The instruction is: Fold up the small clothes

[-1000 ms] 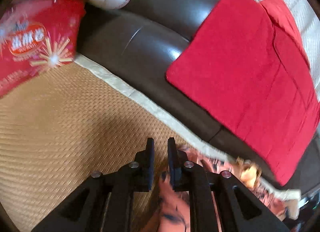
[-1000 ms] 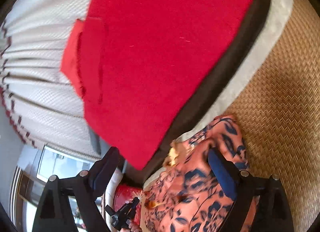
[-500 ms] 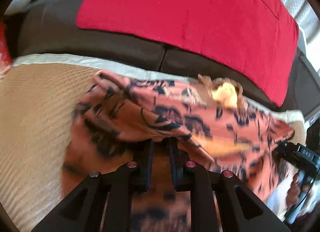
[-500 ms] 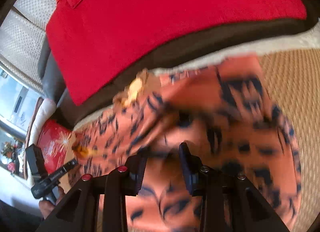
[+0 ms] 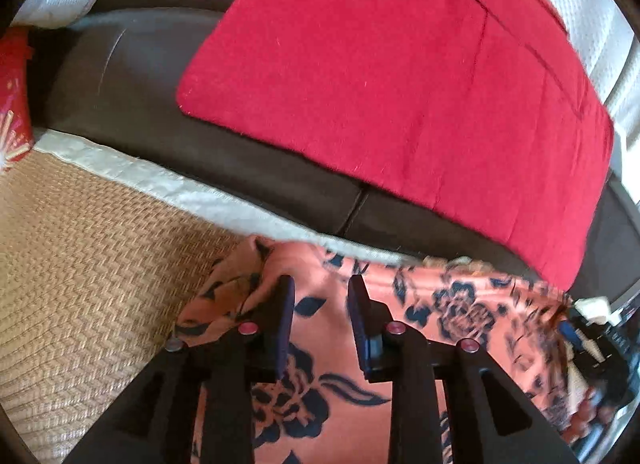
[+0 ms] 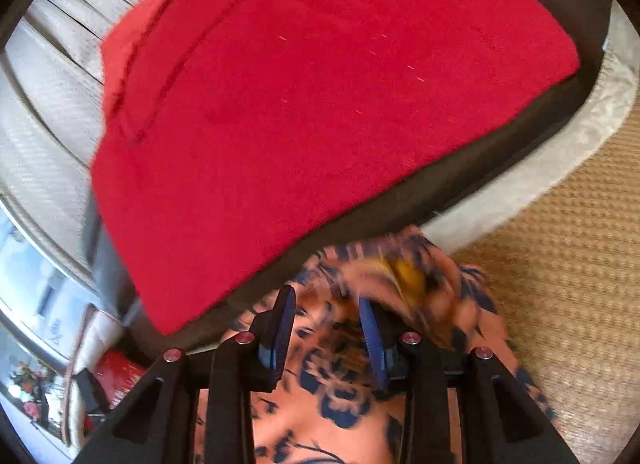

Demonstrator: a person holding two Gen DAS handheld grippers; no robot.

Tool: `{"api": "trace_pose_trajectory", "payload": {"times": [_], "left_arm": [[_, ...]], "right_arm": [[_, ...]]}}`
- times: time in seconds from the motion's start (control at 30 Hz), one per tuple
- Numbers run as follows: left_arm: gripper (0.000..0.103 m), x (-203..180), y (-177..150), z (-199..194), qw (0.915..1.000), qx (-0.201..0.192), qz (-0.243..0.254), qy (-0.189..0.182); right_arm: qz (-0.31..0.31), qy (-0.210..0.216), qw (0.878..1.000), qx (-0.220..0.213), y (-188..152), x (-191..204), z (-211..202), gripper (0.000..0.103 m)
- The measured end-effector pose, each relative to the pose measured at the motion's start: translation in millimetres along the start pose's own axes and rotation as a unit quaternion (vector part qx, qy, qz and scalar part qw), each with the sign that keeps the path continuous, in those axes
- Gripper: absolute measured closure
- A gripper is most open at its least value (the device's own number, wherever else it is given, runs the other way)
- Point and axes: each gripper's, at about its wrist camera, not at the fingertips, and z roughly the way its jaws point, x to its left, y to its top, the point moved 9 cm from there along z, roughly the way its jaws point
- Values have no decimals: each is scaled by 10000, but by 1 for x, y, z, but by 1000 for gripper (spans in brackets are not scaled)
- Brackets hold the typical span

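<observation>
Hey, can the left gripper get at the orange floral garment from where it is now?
Probably yes. The left gripper is open right over the orange garment with dark blue flowers, spread on the woven tan mat. Nothing lies between its fingers and the cloth.

Floral garment (image 5: 460, 304) runs off the bottom edge in both views, so full shape unknown. Its yellow patch (image 6: 408, 276) is motion-blurred in the right wrist view. Right gripper (image 5: 596, 344) at far right of the left view is smeared, state unreadable. Red bag (image 5: 14, 104) cut off by the left edge.
</observation>
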Motion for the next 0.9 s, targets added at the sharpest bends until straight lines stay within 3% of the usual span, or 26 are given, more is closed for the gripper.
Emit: {"api": "trace_pose_trajectory", "payload": {"times": [0.13,0.23,0.4,0.57,0.7,0.9], "left_arm": [[75,6,-25,19,9974,264,299,601],[75,6,-38,22,9932,182,780,849],[75,-6,-61,14,9741,95,1775,1398],[75,1,-78,-4,9772,122,1785,1143],[74,6,-97,-24,9738,195,2010,1048],[75,7,-108,-72,9815,336,1704,809]], "right_arm": [[137,-621,9966,521,-15,-29,-3,66],[-30,-642,9952,735,-35,-40,-3,71],[-282,-780,9900,1137,-61,-45,-17,79],[-172,-708,9880,1360,-71,-50,-37,82],[-138,-662,9871,1452,-88,-56,-65,85],[-270,-741,9898,1188,-99,-57,-104,88]]}}
